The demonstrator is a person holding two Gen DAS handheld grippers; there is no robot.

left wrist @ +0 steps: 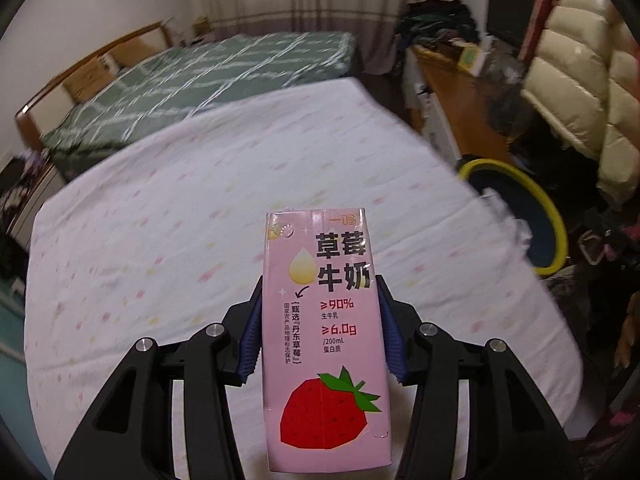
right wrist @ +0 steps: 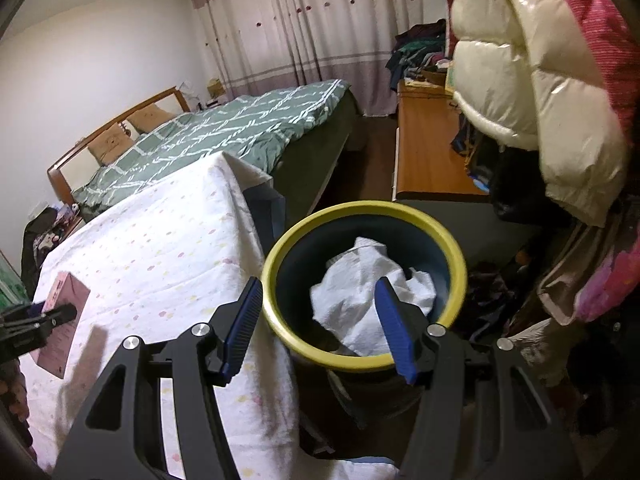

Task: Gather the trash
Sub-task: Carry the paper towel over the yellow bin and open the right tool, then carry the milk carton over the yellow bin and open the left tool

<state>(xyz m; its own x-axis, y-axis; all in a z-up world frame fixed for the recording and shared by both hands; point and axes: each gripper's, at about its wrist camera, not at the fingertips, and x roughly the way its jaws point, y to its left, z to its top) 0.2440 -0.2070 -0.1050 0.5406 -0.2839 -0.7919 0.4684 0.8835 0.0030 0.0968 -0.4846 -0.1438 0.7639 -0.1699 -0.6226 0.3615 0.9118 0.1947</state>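
A bed (right wrist: 224,132) with a green checked cover stands at the back of the room, below long curtains (right wrist: 288,28). Nearer is a table under a white cloth (left wrist: 192,208) with small coloured spots. A cream puffy coat (right wrist: 520,60) hangs at the right, over a wooden cabinet (right wrist: 428,152).

Just off the table's right edge stands a dark bin (right wrist: 362,286) with a yellow rim, with a crumpled white tissue (right wrist: 356,300) lying inside it.

The right gripper (right wrist: 320,320) hangs over the near side of the bin, its 2 blue pads set well apart with nothing between them; 1 pad is over the table's edge, the other over the bin's opening.

The left gripper (left wrist: 322,332) holds a pink strawberry milk carton (left wrist: 324,340) upright above the cloth, both blue pads pressed against the carton's 2 narrow sides about halfway up. In the right wrist view the same carton (right wrist: 64,320) shows at the far left over the table, well apart from the bin, with a shadow on the cloth beside it.
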